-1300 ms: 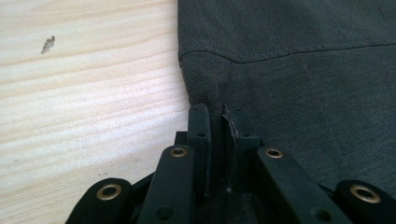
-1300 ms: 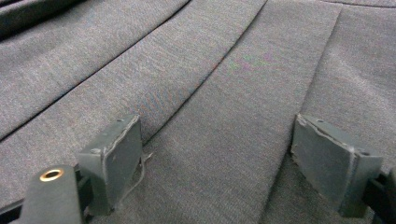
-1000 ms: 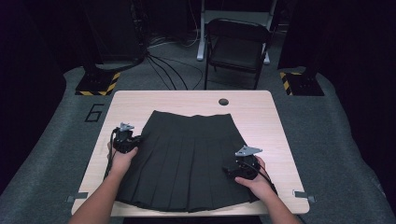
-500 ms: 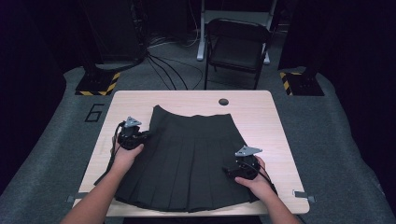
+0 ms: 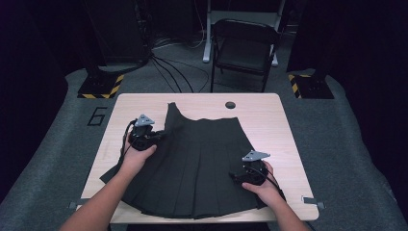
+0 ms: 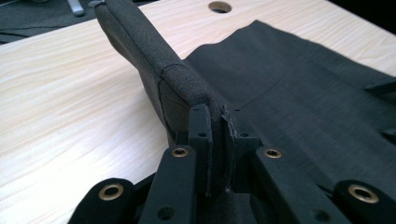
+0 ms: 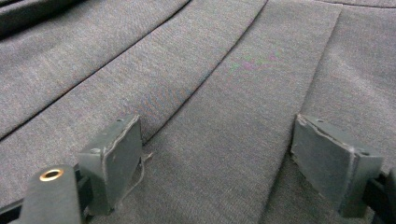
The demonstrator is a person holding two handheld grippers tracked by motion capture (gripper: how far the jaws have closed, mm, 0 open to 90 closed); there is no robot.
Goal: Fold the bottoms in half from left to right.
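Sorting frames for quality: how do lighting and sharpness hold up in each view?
High view: table evenly lit, surroundings dark, black skirt shows few pleat details. Left gripper view: lifted waistband sharp, far table edge soft. Right gripper view: weave crisp, faint colour shimmer on the fabric.

Skirt (image 5: 197, 163): lower hem overhangs the table (image 5: 288, 125) front edge, part lost at the frame bottom. Both forearms cropped there. Folded waistband end hidden between clamped jaws.
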